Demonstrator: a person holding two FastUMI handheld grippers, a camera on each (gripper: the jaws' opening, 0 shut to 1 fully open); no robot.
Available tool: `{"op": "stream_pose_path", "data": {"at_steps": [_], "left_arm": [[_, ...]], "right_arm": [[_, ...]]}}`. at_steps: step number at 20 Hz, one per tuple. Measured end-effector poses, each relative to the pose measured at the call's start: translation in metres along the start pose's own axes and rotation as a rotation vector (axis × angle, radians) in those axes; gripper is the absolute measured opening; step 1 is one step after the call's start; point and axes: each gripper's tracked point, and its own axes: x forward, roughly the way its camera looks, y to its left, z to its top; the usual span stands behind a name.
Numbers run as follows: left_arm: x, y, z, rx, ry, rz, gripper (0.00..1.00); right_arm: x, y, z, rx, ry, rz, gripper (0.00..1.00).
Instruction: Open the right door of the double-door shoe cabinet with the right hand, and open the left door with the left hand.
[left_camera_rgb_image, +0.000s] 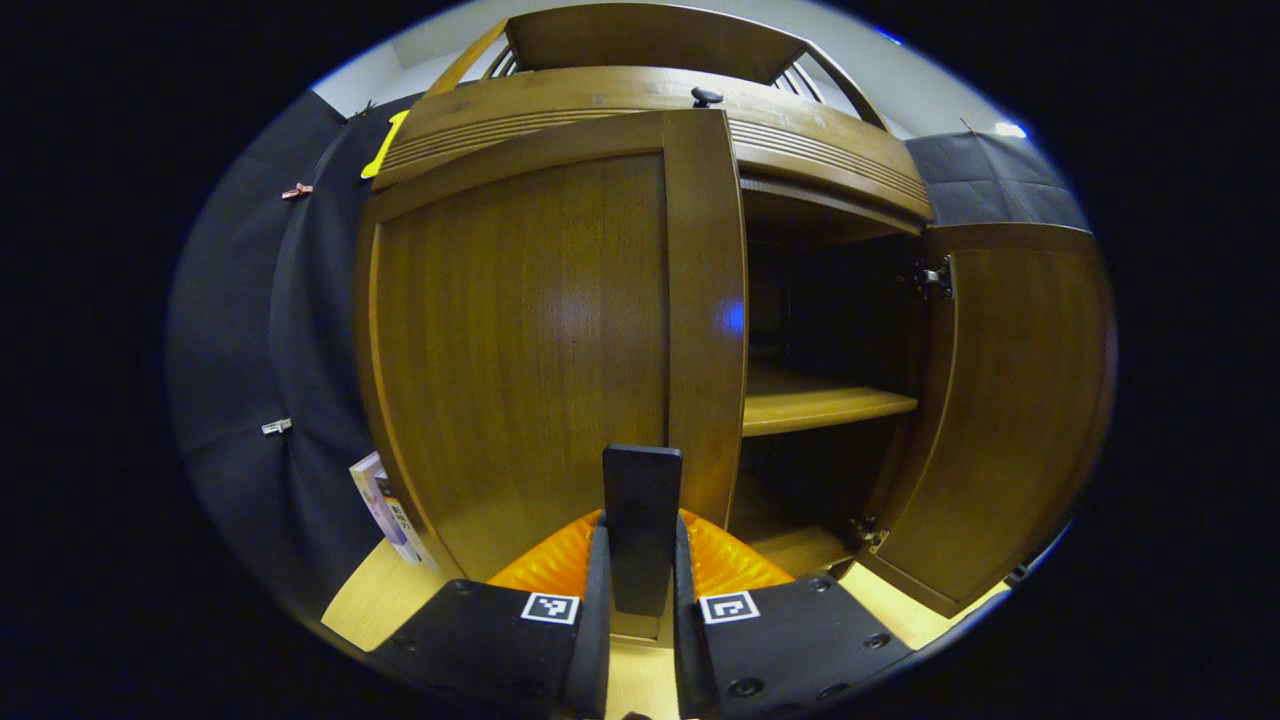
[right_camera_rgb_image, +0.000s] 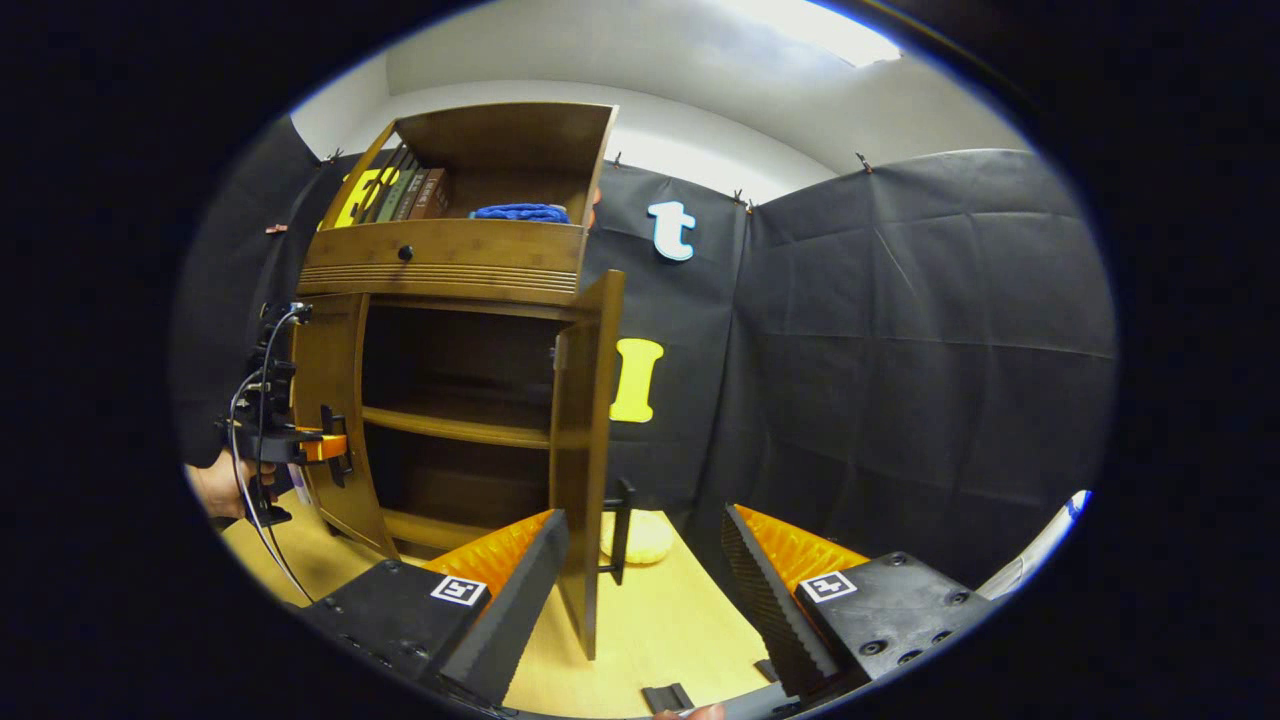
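Note:
The wooden shoe cabinet (right_camera_rgb_image: 440, 270) stands on a pale table. Its right door (right_camera_rgb_image: 583, 450) is swung wide open and I see it edge-on, its dark handle (right_camera_rgb_image: 622, 530) facing away. My right gripper (right_camera_rgb_image: 642, 520) is open; the door's lower edge sits between its fingers, close to the left finger (right_camera_rgb_image: 520, 590), with nothing pressed. In the left gripper view the left door (left_camera_rgb_image: 520, 340) faces me and looks slightly ajar. My left gripper (left_camera_rgb_image: 641, 545) is shut on its upright dark handle (left_camera_rgb_image: 641, 500). The right gripper view shows that left gripper (right_camera_rgb_image: 300, 445), held by a hand, at the left door (right_camera_rgb_image: 325, 420).
Inside, a shelf (left_camera_rgb_image: 820, 405) crosses the dark interior, and the open right door (left_camera_rgb_image: 1010, 420) stands off to the right. Books (left_camera_rgb_image: 385, 505) lean by the cabinet's left side. Books (right_camera_rgb_image: 405, 195) and a blue cloth (right_camera_rgb_image: 520, 212) sit on top. A yellowish lump (right_camera_rgb_image: 645, 540) lies on the table (right_camera_rgb_image: 680, 620).

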Motion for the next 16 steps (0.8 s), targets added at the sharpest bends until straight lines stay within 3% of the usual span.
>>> {"op": "stream_pose_path", "data": {"at_steps": [6,16], "left_arm": [[-0.051,0.025,-0.01,-0.013,-0.011,-0.01,0.29],[-0.101,0.07,-0.021,-0.057,-0.021,0.036,0.26]], "right_arm": [[0.007,0.051,0.008,0.014,-0.032,0.058,0.98],[0.025,0.129,0.003,0.046,-0.027,0.188,0.98]]}}
